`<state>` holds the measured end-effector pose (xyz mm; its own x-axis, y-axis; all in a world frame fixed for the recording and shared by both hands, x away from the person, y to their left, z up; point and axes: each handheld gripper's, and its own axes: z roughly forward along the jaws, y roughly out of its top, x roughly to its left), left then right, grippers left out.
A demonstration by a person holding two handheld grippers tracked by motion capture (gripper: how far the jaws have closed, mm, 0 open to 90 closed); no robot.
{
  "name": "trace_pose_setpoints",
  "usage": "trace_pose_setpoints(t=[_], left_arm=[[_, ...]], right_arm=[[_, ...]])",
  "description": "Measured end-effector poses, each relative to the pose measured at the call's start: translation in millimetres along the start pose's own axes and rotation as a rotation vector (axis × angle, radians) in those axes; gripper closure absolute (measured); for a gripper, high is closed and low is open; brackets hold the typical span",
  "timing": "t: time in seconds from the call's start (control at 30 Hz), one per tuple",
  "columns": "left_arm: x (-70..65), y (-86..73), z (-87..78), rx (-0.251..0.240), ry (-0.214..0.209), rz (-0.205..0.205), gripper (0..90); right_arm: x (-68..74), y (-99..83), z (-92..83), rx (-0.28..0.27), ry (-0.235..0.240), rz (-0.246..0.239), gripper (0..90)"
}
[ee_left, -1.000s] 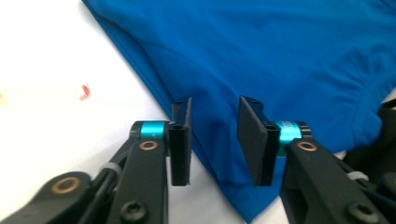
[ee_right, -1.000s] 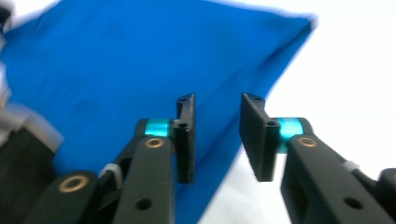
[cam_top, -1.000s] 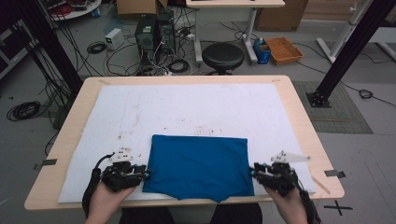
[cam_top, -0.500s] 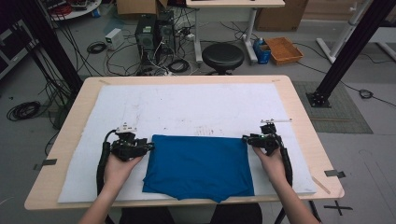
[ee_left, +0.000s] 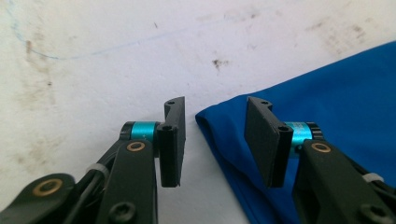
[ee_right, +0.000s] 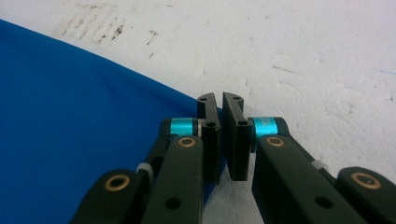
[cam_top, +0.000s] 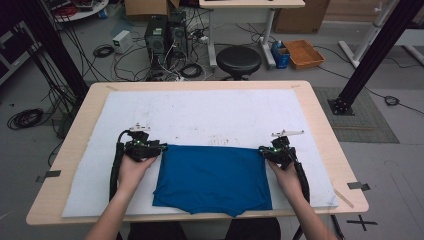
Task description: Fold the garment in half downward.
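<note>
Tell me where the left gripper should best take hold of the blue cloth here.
Probably the far left corner of the blue cloth, coming in low from its left edge. That folded corner lies flat on the white mat and already sits between the open jaws of the left gripper, so closing there should pinch both layers.

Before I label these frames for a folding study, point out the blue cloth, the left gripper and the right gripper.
blue cloth (cam_top: pixel 212 177), high view, middle of the fabric.
left gripper (ee_left: pixel 212 140), left gripper view, gap between its tips.
right gripper (ee_right: pixel 219 140), right gripper view, between its tips.
</note>
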<state>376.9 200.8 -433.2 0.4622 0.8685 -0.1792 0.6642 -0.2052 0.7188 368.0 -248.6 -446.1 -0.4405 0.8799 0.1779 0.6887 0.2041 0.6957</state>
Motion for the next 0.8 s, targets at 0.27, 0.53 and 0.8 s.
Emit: trace_pose_setpoints(t=[0.27, 0.53, 0.8], left_arm=[[1.3, 3.2, 12.5, 0.041, 0.034, 0.022, 62.5], [-0.5, 3.1, 11.2, 0.02, -0.006, 0.041, 88.5], [7.0, 2.4, 11.7, -0.006, 0.014, 0.023, 88.6]], right_arm=[[-1.6, 0.1, -0.1, 0.002, 0.011, 0.004, 87.2], [-10.4, 9.6, -0.3, -0.002, 0.023, -0.022, 87.9], [-16.9, 35.7, 12.3, 0.006, 0.028, -0.04, 88.0]])
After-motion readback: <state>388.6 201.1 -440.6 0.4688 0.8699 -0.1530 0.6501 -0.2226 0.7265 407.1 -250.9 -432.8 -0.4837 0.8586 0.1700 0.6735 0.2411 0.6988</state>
